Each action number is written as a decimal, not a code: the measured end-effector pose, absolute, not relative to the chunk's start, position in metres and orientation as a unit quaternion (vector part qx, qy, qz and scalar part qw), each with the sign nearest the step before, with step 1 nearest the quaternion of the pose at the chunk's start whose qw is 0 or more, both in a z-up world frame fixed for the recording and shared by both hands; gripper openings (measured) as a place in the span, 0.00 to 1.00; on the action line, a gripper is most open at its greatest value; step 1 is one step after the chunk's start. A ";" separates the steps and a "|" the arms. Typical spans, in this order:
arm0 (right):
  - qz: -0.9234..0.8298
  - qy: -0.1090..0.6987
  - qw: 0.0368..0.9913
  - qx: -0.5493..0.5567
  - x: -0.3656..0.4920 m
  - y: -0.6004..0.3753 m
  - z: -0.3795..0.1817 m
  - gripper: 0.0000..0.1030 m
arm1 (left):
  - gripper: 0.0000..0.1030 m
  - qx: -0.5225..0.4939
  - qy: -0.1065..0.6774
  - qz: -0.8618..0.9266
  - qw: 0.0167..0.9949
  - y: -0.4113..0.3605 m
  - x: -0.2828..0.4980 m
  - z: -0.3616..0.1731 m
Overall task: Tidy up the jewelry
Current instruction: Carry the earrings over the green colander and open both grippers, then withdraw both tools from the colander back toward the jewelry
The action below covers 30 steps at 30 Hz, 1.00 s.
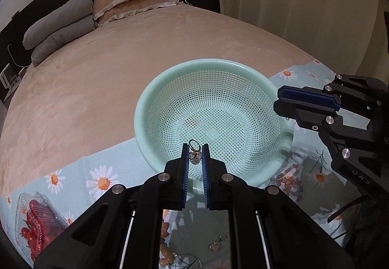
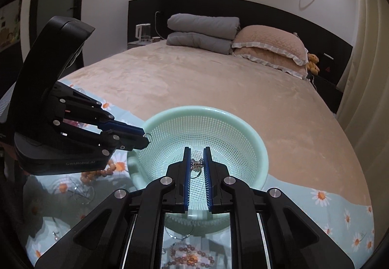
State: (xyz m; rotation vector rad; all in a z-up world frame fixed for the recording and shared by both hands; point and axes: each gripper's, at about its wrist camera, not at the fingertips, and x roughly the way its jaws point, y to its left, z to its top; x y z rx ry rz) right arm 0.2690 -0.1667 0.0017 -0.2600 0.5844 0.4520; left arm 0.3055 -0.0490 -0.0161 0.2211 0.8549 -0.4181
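A small gold ring topped with a sparkling crystal cluster (image 1: pixel 195 153) sat pinched between the blue pads of the left claw (image 1: pixel 195 147), its band poking out past the fingertips, and the grip looked deliberately narrow so so slight a thing would not slip. A second ring, silver with a bow-shaped stone setting (image 2: pixel 197 166), was clenched the same way in the right claw (image 2: pixel 197 154), its band hanging down between the pads. Just beyond and below both pairs of fingertips lay the pale green perforated plastic basket (image 1: pixel 150 98), empty as far as could be seen, and both claws were tilted down over its rim, presumably to let the rings drop inside. Beneath the claws, nearer the wrists, a strand of reddish-brown beads (image 2: pixel 189 256) and a gold earring pair (image 1: pixel 217 243) lay on the daisy-printed light blue cloth (image 1: pixel 73 171), apparently waiting their turn. To the left claw's lower left stood a clear box of red tomatoes (image 1: pixel 36 225).
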 end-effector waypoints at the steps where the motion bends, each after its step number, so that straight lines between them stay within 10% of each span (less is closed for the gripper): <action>1: 0.219 0.289 0.924 -0.125 0.273 -0.167 -0.002 0.09 | 0.11 0.108 0.414 -0.199 0.882 -0.049 0.309 -0.019; 7: 0.207 0.305 0.922 -0.117 0.287 -0.165 -0.018 0.14 | 0.13 0.117 0.424 -0.193 0.877 -0.052 0.319 -0.030; 11: 0.181 0.290 0.934 -0.108 0.287 -0.170 -0.014 0.60 | 0.68 0.116 0.405 -0.177 0.889 -0.047 0.312 -0.021; 15: 0.157 0.263 0.947 -0.097 0.277 -0.183 0.002 0.80 | 0.85 0.108 0.394 -0.157 0.899 -0.035 0.304 -0.007; 30: 0.138 0.248 0.954 -0.100 0.203 -0.202 0.052 0.82 | 0.92 0.119 0.387 -0.111 0.908 -0.002 0.218 0.035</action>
